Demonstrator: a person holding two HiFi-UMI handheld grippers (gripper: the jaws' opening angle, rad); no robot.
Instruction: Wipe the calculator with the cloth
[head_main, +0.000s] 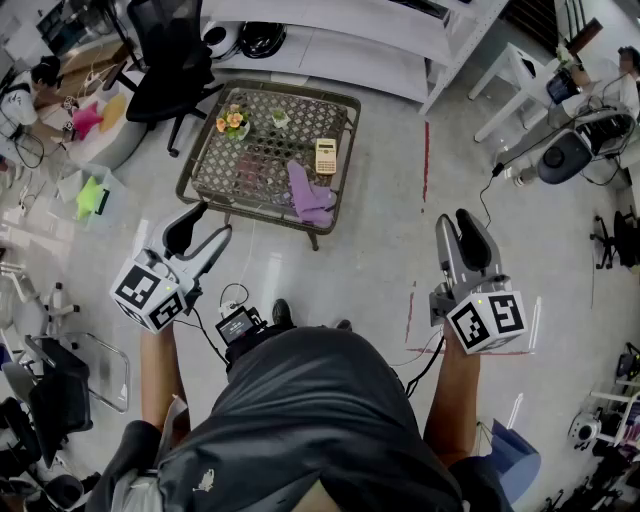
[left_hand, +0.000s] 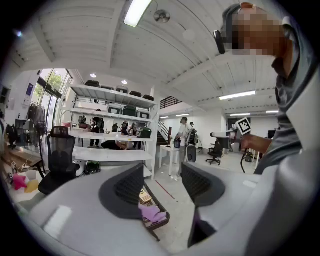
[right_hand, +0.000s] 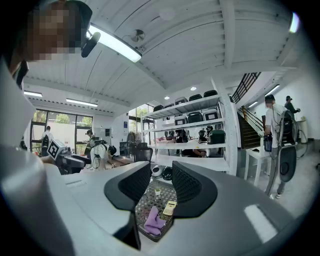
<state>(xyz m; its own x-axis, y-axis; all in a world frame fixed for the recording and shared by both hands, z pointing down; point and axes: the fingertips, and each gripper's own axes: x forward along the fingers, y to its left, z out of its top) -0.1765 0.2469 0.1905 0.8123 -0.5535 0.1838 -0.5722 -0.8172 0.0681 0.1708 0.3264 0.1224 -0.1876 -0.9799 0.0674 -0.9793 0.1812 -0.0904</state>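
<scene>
Your left tongs (head_main: 212, 222) and right tongs (head_main: 465, 225) stood apart, empty, short of the tabletop (head_main: 215, 150) where the cloth (head_main: 310, 195) lay beside the calculator (head_main: 326, 155).

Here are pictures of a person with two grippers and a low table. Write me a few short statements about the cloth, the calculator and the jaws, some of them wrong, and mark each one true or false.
1. The cloth lies on the table. True.
2. The right gripper holds the calculator. False: its jaws stand apart with nothing between them, and the calculator lies on the table.
3. The left gripper is shut on the cloth. False: its jaws are apart and empty, away from the table.
4. Flowers stand on the table. True.
5. The cloth covers the calculator. False: the calculator lies uncovered beside it.
</scene>
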